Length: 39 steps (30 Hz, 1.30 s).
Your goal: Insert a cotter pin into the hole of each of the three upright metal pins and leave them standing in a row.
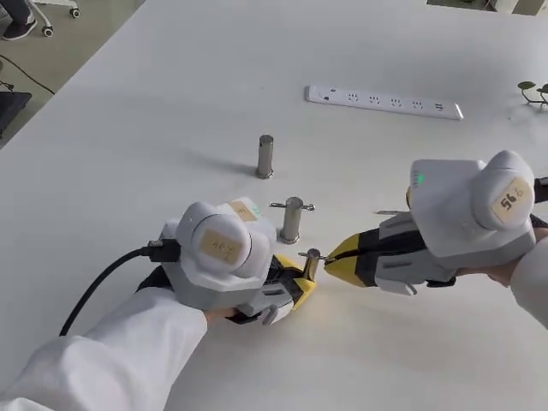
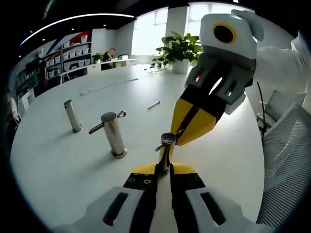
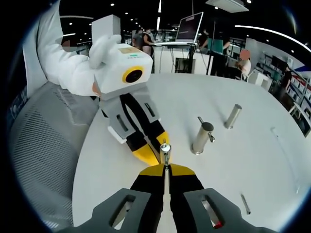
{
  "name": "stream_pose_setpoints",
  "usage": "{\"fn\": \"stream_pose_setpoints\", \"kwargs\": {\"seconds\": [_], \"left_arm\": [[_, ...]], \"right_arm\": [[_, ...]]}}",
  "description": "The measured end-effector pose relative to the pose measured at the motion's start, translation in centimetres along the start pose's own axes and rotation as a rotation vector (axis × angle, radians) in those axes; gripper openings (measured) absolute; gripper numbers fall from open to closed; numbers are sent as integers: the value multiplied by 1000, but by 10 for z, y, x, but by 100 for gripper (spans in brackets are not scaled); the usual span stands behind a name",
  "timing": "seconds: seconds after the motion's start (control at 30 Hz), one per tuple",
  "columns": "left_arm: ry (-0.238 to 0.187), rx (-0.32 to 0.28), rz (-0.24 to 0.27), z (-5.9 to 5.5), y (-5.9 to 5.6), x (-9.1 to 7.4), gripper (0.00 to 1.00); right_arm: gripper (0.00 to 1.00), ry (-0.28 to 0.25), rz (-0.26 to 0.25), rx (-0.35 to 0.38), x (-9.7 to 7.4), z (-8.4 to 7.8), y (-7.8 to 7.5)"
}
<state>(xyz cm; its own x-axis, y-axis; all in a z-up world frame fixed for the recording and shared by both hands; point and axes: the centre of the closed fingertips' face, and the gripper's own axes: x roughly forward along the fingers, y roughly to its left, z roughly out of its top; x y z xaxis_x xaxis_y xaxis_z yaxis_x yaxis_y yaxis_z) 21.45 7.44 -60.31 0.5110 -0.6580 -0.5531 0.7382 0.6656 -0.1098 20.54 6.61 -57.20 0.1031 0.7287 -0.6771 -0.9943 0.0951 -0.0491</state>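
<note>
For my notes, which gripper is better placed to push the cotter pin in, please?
Right: the right gripper holds the cotter pin at the nearest pin, which the left gripper clamps.

Head view from above — gripper views low, close, opposed, sharing near pin (image 2: 166,148).

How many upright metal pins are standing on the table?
3. The far pin stands alone; the middle pin has a cotter pin through it; the near pin is clamped by the left gripper.
</note>
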Motion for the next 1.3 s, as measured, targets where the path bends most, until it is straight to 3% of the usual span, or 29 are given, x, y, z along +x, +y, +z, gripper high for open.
{"fn": "stream_pose_setpoints", "kwargs": {"seconds": [0.17,0.3,0.63,1.3], "left_arm": [[-2,2,2,1,1,-1,8],[-3,5,4,1,2,-1,8],[-11,8,7,3,3,-2,7],[-17,9,9,6,2,-4,8]], "right_arm": [[0,8,2,-16,2,0,-1],[8,8,4,-18,1,1,1],[0,10,-3,-27,-15,1,-4],[0,11,6,-41,-9,12,1]]}}
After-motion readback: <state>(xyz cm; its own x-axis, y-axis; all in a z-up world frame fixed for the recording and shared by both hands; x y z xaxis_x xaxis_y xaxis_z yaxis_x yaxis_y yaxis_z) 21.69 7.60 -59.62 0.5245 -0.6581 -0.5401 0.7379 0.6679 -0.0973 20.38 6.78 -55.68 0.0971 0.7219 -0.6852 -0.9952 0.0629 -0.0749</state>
